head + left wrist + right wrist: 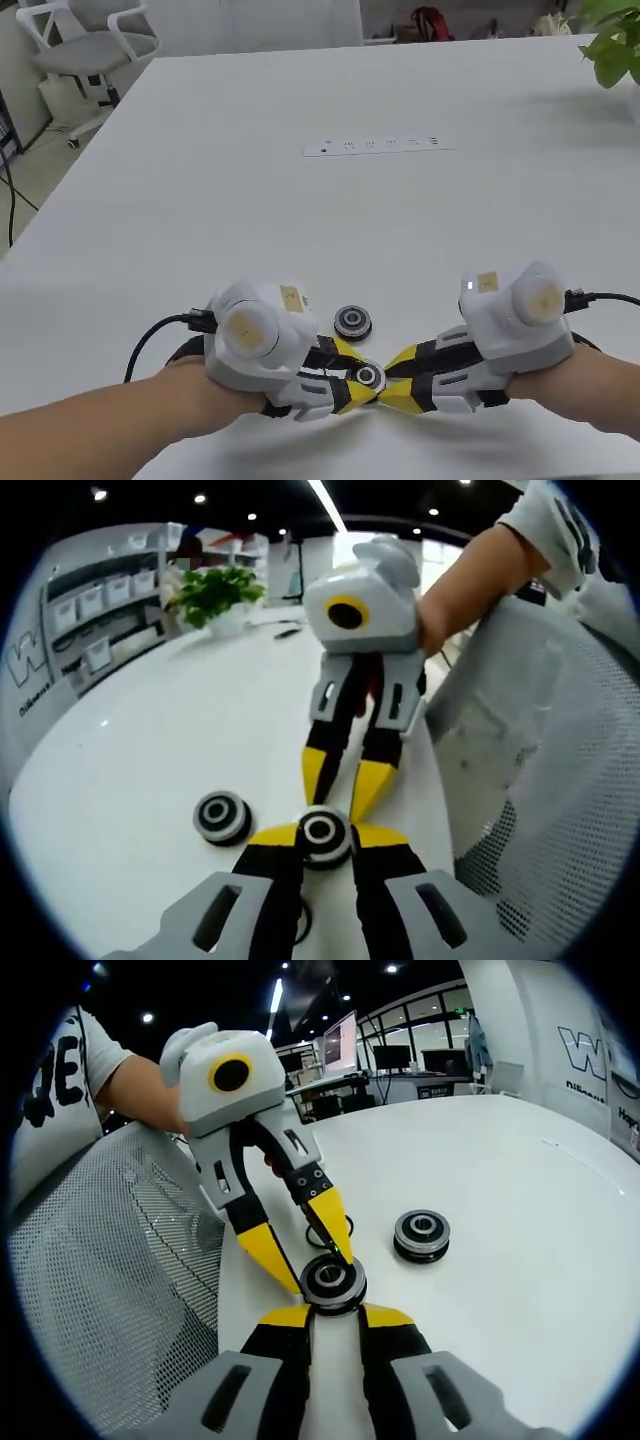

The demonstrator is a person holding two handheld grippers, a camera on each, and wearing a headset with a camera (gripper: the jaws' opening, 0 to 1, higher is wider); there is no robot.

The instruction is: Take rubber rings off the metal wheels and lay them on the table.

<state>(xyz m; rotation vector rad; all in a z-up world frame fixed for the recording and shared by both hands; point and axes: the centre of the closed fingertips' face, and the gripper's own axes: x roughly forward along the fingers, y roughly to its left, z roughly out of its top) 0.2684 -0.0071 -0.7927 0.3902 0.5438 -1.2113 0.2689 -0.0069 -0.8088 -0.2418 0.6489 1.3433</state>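
Bench (250, 200): job looked barely begun. My L hand-held gripper (352, 383) was clamped on a wheel (367, 377) near the front edge. R hand-held gripper (388, 380) had tips at its rim, couldn't tell if gripping. 2nd wheel (352, 321) sat just beside, ring apparently still on.

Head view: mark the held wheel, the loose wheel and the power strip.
held wheel (366, 377), head view, on its hub face between the jaws.
loose wheel (352, 321), head view, centre of its top face.
power strip (372, 146), head view, middle of its white top.
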